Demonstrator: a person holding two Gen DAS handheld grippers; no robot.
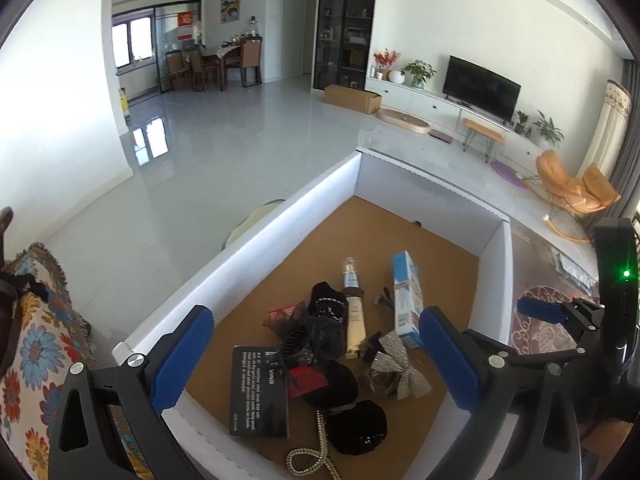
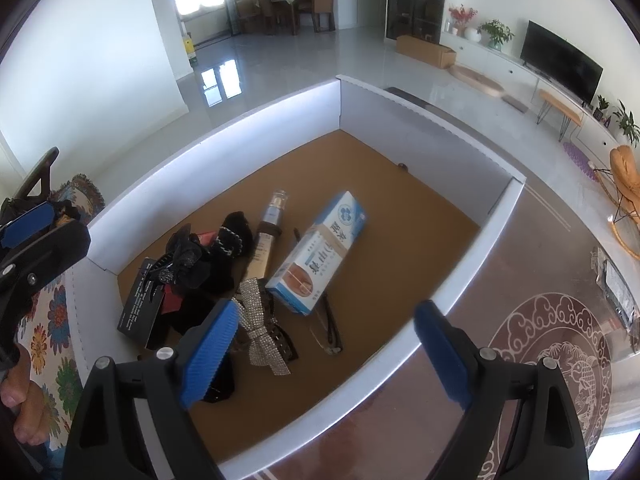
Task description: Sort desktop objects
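- Both the left gripper (image 1: 316, 360) and the right gripper (image 2: 328, 356) hang spread wide and empty over the white box (image 2: 224, 128).
- It looks like a sorted thing just went in; next comes fetching another from outside.

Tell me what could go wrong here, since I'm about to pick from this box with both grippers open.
The silver bow overlaps the black hair accessories, so it may drag them along. The bead chain lies against a black piece and could snag. The blue-and-white carton rests tilted on the glasses; lifting either shifts the other.

White-walled box (image 2: 248, 120) with a brown cork-coloured floor, and the gripper pads (image 2: 210, 354) are bright blue. Silver sparkly bow (image 2: 262, 334), blue-and-white carton (image 2: 320, 252), black card (image 1: 258, 390) with white print.
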